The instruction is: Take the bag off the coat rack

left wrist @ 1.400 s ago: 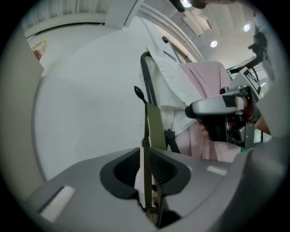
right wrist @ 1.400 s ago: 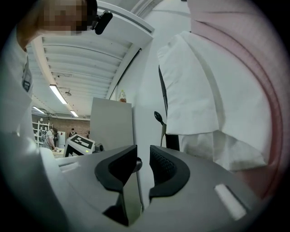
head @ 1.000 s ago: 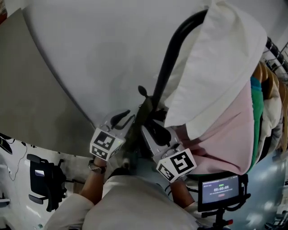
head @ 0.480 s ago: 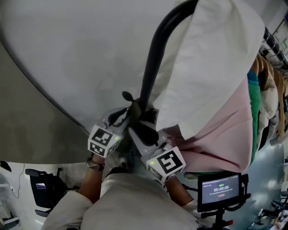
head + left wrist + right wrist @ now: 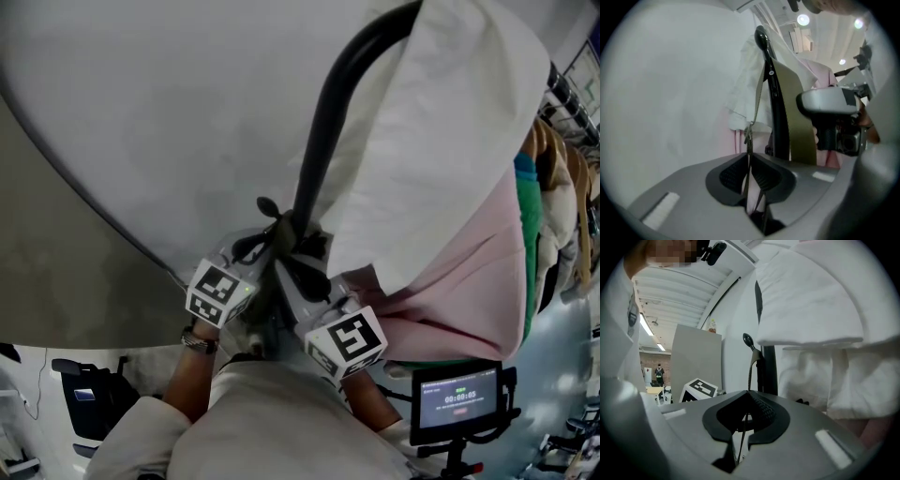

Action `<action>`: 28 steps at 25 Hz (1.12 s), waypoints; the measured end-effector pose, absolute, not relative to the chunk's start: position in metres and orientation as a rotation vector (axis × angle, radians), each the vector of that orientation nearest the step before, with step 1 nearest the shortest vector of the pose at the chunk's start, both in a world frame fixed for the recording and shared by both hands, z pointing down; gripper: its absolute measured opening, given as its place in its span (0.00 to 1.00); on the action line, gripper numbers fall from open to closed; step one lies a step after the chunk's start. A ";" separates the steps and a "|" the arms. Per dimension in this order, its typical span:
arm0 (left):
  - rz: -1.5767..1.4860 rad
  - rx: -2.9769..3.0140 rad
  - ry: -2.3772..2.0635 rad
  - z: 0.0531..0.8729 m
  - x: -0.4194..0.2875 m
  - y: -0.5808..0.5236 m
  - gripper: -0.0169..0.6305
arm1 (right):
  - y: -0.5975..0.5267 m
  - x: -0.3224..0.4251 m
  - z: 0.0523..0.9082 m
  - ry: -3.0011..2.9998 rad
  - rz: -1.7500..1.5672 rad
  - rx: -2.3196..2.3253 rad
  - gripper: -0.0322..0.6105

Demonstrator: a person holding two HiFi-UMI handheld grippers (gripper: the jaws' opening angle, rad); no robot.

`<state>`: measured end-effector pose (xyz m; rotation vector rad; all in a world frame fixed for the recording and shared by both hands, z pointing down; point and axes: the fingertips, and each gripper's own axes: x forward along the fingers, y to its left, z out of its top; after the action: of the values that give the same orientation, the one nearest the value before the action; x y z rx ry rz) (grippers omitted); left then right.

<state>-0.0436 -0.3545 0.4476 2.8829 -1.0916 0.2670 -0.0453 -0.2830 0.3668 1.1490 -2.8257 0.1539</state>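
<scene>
Nearest, low in the head view, a pale shirt front [image 5: 253, 427] and two forearms, with a watch [image 5: 199, 345] on the left wrist. Just above, side by side and almost touching, the left claw [image 5: 251, 247] and the right claw [image 5: 302, 274], each topped by its marker cube, both pressed close to the black coat rack pole [image 5: 323, 122]. Between them, a bunch of olive bag strap [image 5: 283, 229] lying against the pole, below a small black hook knob [image 5: 266, 202]. Body of the bag not to be made out in any view; only its straps on show, hung on the rack.

Through the left gripper view, jaws pinched together on a thin olive strap [image 5: 754, 103], pulled taut and running straight up to the rounded pole top [image 5: 761, 35]. Just right of it, a broad olive band [image 5: 800, 122] hanging flat beside the pole, then the grey body of the right claw.

Through the right gripper view, jaws closed tight on a thin dark cord [image 5: 750, 373] that climbs to a spoon-shaped hook [image 5: 747, 340] next to the pole. At the left, the other claw's marker cube [image 5: 699, 389].

Farther off in the head view, a white garment [image 5: 441, 141] draped over the top of the rack, a pink garment [image 5: 469, 300] beneath it, and green and cream clothes along a rail at the far right. Lower right, a small screen [image 5: 457, 398] on a stand. Behind everything, a plain white wall [image 5: 169, 112].
</scene>
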 end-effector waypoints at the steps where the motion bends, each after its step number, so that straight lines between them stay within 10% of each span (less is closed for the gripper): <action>1: 0.286 2.892 -1.094 0.447 -0.043 -0.354 0.07 | -0.283 -0.045 0.366 -2.825 0.157 1.147 0.06; 28: 0.243 2.826 -1.235 0.406 -0.071 -0.344 0.05 | -0.273 -0.050 0.328 -3.030 0.243 1.014 0.06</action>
<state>-0.0712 -0.3442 0.4064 2.8263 -1.2347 0.2428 -0.0499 -0.2731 0.3280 1.0136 -3.0300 0.2429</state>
